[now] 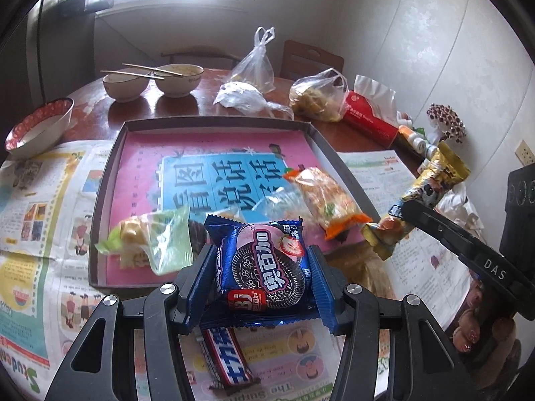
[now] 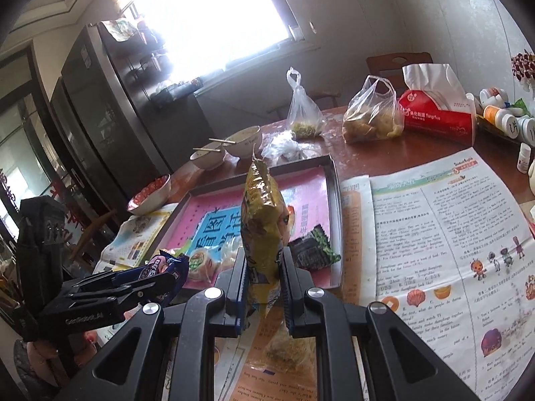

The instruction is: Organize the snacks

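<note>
Your left gripper (image 1: 264, 267) is clamped on a blue foil-wrapped sandwich-cookie pack with a pink label (image 1: 267, 264), its blue-padded fingers (image 1: 204, 274) pressing both sides of the wrapper and holding it flat, above the near edge of the shallow dark-rimmed tray lined with a pink and blue printed sheet (image 1: 100, 200). Your right gripper (image 2: 262, 279) is closed on a tall yellow-gold snack bag (image 2: 264, 220), gripped near its lower end so that the bag stands upright between the fingers, just off the tray's near right corner; in the left wrist view the same bag (image 1: 431, 180) shows tilted, held over the newspaper (image 1: 381, 170) to the right of the tray. Inside the tray lie a pale green clear-wrapped pastry (image 1: 150, 237) at the near left, an orange-ended transparent snack packet (image 1: 327, 200) toward the right, and a small dark green-and-black packet (image 2: 312, 249) near the right rim. Below your left gripper, on the newspaper, lies a red, white and blue chocolate bar (image 1: 227, 357). Behind the tray on the brown wooden table (image 1: 180, 107) stand two white bowls with chopsticks (image 1: 157, 80), a red-patterned bowl (image 1: 40, 127) at the left, knotted clear plastic bags of food (image 1: 317, 97) and a red tissue pack (image 2: 438, 113).
</note>
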Motion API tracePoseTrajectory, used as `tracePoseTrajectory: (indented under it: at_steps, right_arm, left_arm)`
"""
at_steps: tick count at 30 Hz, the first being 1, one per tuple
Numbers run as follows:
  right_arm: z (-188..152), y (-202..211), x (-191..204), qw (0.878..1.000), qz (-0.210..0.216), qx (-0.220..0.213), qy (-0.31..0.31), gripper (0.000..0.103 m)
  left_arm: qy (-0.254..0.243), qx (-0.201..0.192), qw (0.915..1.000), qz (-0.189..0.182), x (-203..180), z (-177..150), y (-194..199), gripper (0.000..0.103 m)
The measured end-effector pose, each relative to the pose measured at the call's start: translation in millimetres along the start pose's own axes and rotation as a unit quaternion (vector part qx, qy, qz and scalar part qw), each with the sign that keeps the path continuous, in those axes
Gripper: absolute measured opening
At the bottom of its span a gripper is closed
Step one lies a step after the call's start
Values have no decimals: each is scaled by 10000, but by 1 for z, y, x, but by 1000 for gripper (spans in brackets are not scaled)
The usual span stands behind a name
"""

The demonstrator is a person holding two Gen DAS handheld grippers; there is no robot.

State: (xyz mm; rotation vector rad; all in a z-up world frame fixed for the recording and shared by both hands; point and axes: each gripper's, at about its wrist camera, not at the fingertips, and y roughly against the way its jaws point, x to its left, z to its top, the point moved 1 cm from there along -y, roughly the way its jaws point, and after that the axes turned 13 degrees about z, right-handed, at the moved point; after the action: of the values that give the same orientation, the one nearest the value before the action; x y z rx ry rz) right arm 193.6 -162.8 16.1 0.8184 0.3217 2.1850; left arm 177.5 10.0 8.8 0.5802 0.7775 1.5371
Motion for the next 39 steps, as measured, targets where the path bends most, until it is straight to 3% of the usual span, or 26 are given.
tracePoseTrajectory:
  at_steps: [16, 32, 39]
  right_arm:
    - [14, -3, -17, 9997, -239, -103, -16, 18]
    - [11, -29, -25, 9992, -300, 262, -5, 18]
    - [9, -48, -24, 9988, -126, 468, -72, 18]
  left_arm:
    - [32, -15, 9999, 108, -6, 24, -21, 56]
    - [40, 126, 9997, 219, -6, 25, -46, 56]
    - [43, 161, 9995, 262, -4, 26, -55, 56]
